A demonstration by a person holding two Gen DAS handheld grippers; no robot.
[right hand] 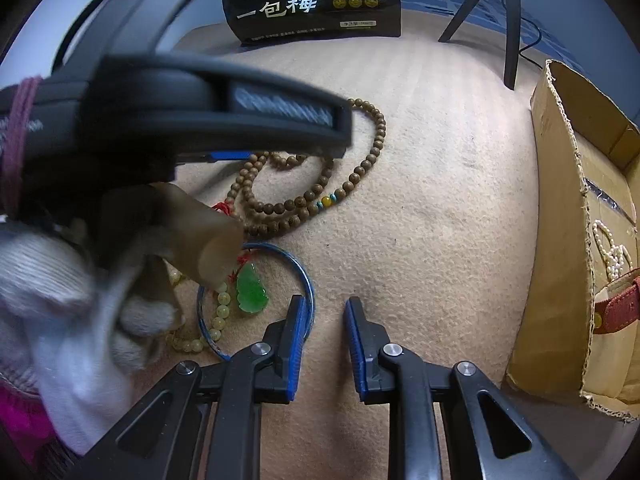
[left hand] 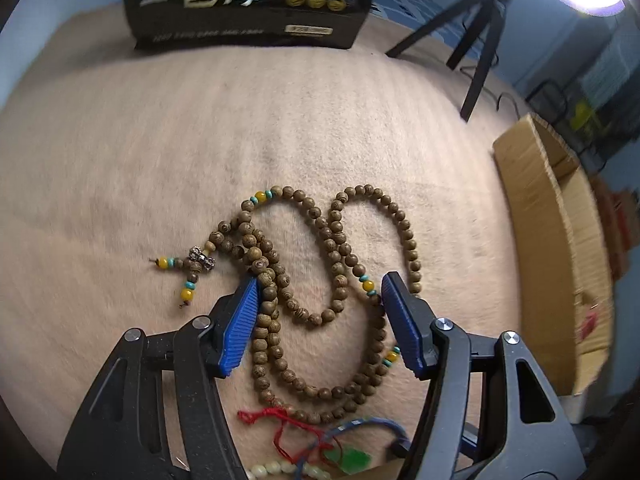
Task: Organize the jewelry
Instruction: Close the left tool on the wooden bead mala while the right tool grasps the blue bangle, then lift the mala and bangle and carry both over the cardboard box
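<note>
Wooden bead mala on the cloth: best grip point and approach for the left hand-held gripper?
Probably take the wooden bead mala at the doubled strands beside the left pad, coming from above. Several strands lie bunched there, flat on the beige cloth. The left hand-held gripper already straddles them with jaws open; single loops may slip out.

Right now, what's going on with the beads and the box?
The left gripper stands open over the long brown wooden bead necklace, which lies loose on the beige cloth. The right gripper hangs empty, jaws narrowly apart, beside the blue bangle and green jade pendant. The cardboard box already holds a white pearl strand.
</note>
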